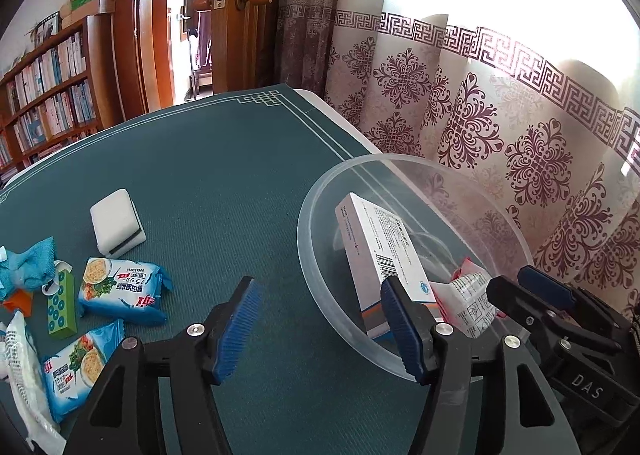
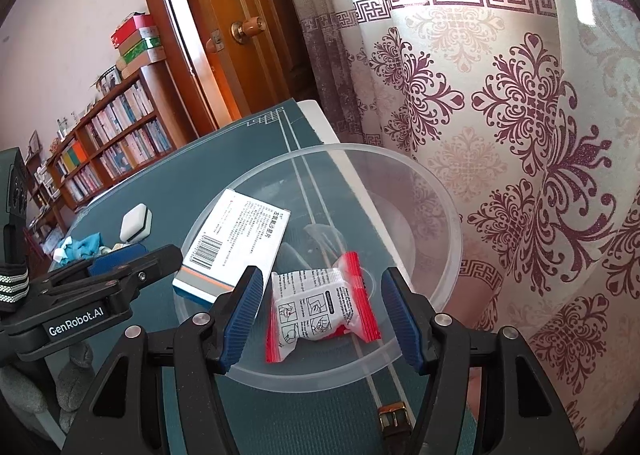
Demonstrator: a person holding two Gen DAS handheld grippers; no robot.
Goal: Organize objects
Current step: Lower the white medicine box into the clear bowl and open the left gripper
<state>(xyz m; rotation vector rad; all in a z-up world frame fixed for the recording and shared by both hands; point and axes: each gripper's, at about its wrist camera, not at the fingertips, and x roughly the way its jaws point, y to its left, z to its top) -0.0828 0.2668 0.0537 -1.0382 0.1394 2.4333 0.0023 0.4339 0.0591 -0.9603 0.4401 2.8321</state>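
A clear plastic bowl (image 1: 316,191) (image 2: 448,215) stands on the green table mat near the curtain. A white medicine box (image 1: 376,239) (image 2: 236,243) leans inside it, beside a red and white packet (image 1: 468,303) (image 2: 320,307). My left gripper (image 1: 320,329) is open and empty over the mat at the bowl's near left rim. My right gripper (image 2: 320,319) is open, its fingers either side of the packet, above the bowl; it also shows in the left wrist view (image 1: 524,287). On the mat at left lie two blue cracker packets (image 1: 124,291), a green block (image 1: 62,305) and a white eraser (image 1: 116,221).
A blue cloth (image 1: 28,267) and a white wrapper (image 1: 24,371) lie at the mat's left edge. A patterned curtain (image 1: 500,127) hangs close behind the bowl. A wooden door (image 1: 240,15) and a bookshelf (image 1: 48,95) stand beyond the table. A brown strap buckle (image 2: 394,419) lies below the bowl.
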